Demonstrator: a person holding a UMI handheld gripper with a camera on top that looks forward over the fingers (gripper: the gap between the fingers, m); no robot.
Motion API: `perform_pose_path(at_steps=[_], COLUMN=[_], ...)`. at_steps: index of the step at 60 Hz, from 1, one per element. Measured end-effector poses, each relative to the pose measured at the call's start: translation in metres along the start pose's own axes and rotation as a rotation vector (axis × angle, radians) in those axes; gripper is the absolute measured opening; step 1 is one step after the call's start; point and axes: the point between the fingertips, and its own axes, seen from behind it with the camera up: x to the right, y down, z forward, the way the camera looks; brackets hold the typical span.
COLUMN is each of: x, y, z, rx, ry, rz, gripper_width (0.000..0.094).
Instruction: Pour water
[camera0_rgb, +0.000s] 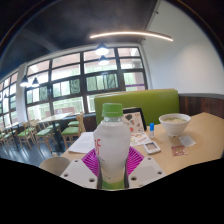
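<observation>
Standing upright, a clear green-capped bottle (112, 145) is clamped between the jaws; white bowl (174, 124) sits beyond.

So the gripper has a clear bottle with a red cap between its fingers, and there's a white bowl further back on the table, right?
Nearly. The bottle has a green cap, not a red one; the gripper view shows it. The rest holds: the clear bottle is between the fingers of the gripper, which appear to press on it, and the white bowl stands further back on the table.

Gripper (112, 170): two pale white-grey fingers (78, 172), flat angular faceted shapes; magenta pads (93, 160) on inner faces. No cables, screws or markings discernible.
</observation>
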Motion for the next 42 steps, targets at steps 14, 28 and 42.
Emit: perform_pose_path(at_steps=[14,28,42], x=[0.012,0.011,0.019], y=[0.016,0.018,0.011], z=[0.005,0.004,-0.036], rx=[-0.005,-0.01,-0.036], ry=[0.004,0.01,-0.002], rz=[-0.146,-0.136,-0.147], gripper_width=[0.0304,0.041,0.0818])
